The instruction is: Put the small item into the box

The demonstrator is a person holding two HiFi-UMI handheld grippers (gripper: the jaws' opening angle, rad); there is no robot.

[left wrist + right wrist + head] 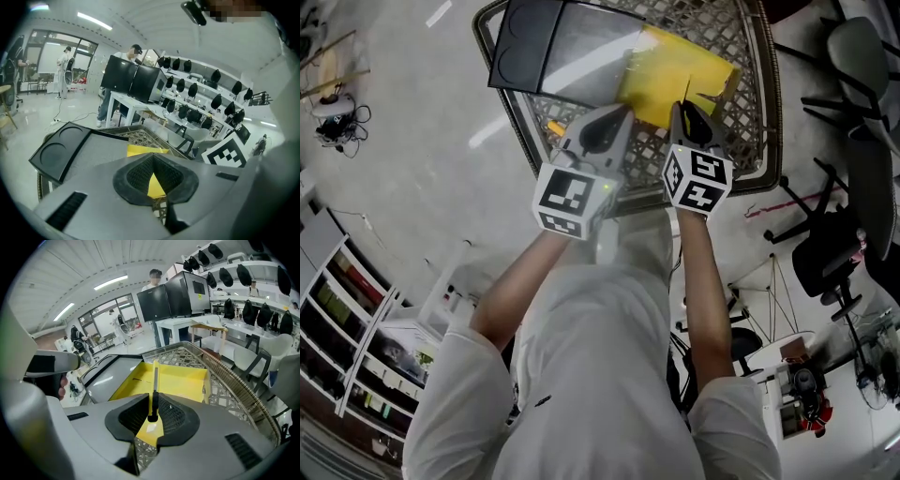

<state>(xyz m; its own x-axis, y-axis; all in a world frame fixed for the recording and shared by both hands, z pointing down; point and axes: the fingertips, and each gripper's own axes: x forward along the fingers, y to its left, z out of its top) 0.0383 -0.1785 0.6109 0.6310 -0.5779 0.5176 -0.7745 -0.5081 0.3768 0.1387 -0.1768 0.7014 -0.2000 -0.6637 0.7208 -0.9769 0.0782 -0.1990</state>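
An open yellow box (680, 80) (173, 380) (143, 151) lies on a wicker table with a glass top. My right gripper (687, 117) (152, 416) hovers at the box's near edge, shut on a thin dark stick-like item (154, 385) (686, 94) that points out over the box. My left gripper (609, 122) (154, 180) hangs just left of it, above the table near the box's left corner. Its jaws are closed together with nothing between them. The yellow box shows through the gap above its pads.
A black tray (525, 42) (61, 150) rests on the table's far left part. The table's woven rim (764, 112) (234, 380) curves round on the right. Office chairs (853, 56) stand to the right and shelves (347, 319) at the lower left. People stand by desks in the distance.
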